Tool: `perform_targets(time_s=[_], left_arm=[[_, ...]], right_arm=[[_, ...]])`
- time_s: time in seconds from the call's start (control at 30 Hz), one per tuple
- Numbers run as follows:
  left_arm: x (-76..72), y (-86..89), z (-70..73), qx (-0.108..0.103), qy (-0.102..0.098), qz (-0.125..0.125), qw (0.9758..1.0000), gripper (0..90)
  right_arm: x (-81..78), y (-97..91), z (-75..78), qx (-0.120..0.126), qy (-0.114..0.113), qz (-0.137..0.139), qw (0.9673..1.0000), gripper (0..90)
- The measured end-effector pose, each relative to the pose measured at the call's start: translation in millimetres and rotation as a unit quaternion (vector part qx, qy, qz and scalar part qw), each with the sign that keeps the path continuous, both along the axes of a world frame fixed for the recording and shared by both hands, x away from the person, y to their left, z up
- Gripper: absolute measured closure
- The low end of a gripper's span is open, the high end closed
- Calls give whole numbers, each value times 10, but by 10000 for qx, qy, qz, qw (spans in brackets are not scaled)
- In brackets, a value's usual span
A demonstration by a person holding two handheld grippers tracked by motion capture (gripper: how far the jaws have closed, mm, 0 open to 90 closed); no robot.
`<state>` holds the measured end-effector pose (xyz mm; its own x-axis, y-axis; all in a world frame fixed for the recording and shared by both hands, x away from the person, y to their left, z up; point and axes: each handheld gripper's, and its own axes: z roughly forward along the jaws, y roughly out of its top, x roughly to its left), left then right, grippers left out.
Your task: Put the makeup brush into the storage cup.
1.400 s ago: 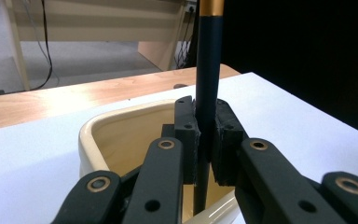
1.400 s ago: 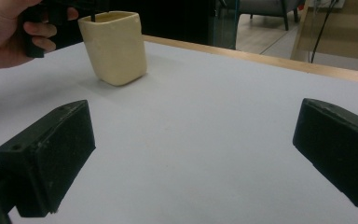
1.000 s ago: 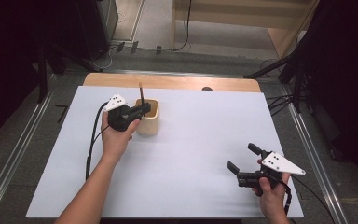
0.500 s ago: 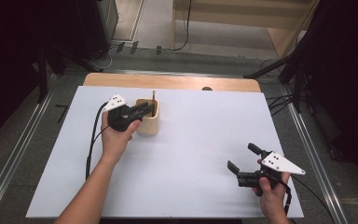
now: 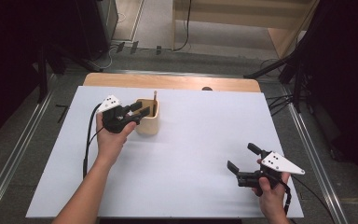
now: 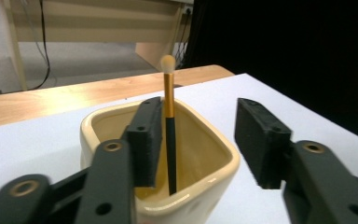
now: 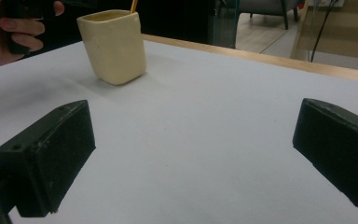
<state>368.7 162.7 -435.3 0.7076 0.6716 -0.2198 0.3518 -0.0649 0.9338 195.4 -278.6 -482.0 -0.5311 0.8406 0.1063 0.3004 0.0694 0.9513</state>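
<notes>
A cream ceramic cup (image 5: 148, 124) stands on the white table's left half. A slim brush (image 5: 154, 102) with an orange-and-black handle stands in it, bristle tip up, leaning on the far rim. My left gripper (image 5: 141, 108) hovers over the cup's mouth. Its jaws have just been opening. In the left gripper view the brush (image 6: 169, 107) rises just beside one pad (image 6: 147, 140), and the left gripper (image 6: 199, 121) no longer presses on it. My right gripper (image 5: 241, 156) rests open at the near right with nothing between its jaws (image 7: 193, 154). In that view the cup (image 7: 114, 46) shows far off.
The white table (image 5: 200, 130) ends in a wooden strip (image 5: 168, 82) along its far edge. Metal rails (image 5: 307, 140) run along both sides. Wooden furniture (image 5: 242, 18) and cables stand on the floor beyond. A black cable (image 5: 89, 140) trails from the left gripper.
The left gripper's jaws have spread apart and let go of the brush, which now stands lower in the cup. The right hand has not moved.
</notes>
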Motion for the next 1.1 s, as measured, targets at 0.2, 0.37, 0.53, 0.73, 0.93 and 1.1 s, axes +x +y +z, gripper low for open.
perform_targets(time_s=[0.2, 0.37, 0.53, 0.73, 0.93, 1.1], left_arm=[[-93, 106, 27, -92, -77, -147, 9998, 391], [-152, 179, 25, -64, -117, -230, 9996, 247], [-215, 243, 13, -80, -144, -417, 9990, 13], [-320, 306, 14, -80, -176, -397, 9990, 0], [-418, 386, -22, -53, -181, -382, 9991, 0], [-504, 454, -50, -73, -206, -367, 9991, 0]], right_arm=[[2, 9, -2, 4, 8, 14, 10000, 0], [6, 12, -4, 7, 10, 14, 10000, 0], [7, 19, -4, -4, 0, 12, 10000, 0], [9, 21, -5, -6, 5, 13, 10000, 0], [7, 22, -3, -8, -1, 13, 10000, 0], [9, 28, -3, -12, 3, 15, 10000, 0]])
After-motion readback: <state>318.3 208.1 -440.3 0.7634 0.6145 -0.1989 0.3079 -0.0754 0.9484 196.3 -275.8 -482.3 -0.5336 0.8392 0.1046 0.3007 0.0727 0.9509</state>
